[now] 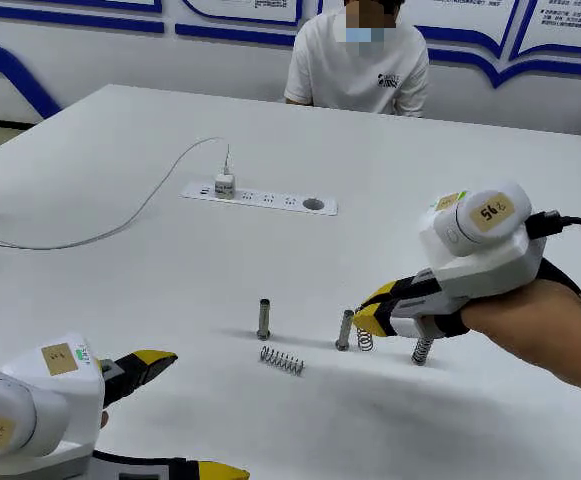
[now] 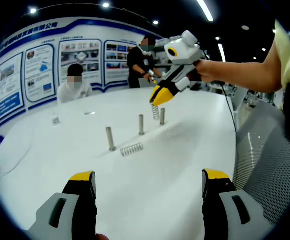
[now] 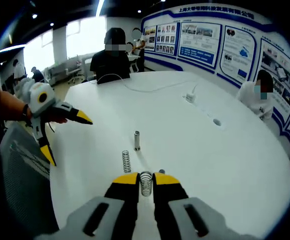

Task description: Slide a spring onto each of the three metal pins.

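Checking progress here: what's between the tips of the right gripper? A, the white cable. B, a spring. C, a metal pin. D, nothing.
B: in the right gripper view, the right gripper is closed on a small spring, which sits between its yellow tips.

Left tool (image 2: 148, 176) low, jaws wide apart; right tool (image 3: 145, 180) outstretched, jaws seemingly closed

Light: bright, even, from ceiling strips (image 2: 204, 9) and spots | Shadows: soft, faint on the white bench (image 1: 170, 290) under the right gripper (image 1: 368, 316) | Glare: mild sheen on bench | Focus: sharp mid-frame | Edges: fisheye bending in both gripper views
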{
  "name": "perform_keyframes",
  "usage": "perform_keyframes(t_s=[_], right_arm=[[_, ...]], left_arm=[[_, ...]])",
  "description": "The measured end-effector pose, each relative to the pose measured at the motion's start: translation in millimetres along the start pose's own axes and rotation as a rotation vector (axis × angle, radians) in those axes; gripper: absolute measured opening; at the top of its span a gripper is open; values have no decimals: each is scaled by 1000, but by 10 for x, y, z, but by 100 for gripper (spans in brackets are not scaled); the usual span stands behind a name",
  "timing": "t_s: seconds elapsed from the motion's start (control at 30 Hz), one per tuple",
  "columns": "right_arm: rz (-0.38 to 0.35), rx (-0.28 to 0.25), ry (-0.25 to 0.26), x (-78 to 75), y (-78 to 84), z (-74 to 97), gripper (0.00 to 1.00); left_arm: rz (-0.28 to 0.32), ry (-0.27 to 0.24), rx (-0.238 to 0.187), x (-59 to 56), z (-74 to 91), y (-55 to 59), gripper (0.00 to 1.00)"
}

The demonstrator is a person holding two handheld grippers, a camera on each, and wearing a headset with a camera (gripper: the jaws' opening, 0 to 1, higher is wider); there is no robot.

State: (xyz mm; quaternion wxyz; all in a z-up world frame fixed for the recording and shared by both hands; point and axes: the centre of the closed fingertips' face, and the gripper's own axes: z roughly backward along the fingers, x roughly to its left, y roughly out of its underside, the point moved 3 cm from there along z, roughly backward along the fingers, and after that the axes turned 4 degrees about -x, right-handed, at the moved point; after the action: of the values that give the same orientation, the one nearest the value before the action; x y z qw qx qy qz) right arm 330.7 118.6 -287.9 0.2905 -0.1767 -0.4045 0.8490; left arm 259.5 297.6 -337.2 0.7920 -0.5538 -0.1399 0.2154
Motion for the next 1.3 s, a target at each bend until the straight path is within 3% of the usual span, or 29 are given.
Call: perform_keyframes(t_s=[0.67, 1.03, 1.3], right_arm=[[2, -109, 52, -115, -253, 14, 12], [-12, -144, 70, -172, -304, -27, 12], [-32, -154, 77, -215, -255, -88, 12]], left_arm=[[6, -5, 0, 22, 8, 2, 89], [8, -10, -1, 36, 13, -5, 89], [12, -16, 0, 49, 29, 10, 89]])
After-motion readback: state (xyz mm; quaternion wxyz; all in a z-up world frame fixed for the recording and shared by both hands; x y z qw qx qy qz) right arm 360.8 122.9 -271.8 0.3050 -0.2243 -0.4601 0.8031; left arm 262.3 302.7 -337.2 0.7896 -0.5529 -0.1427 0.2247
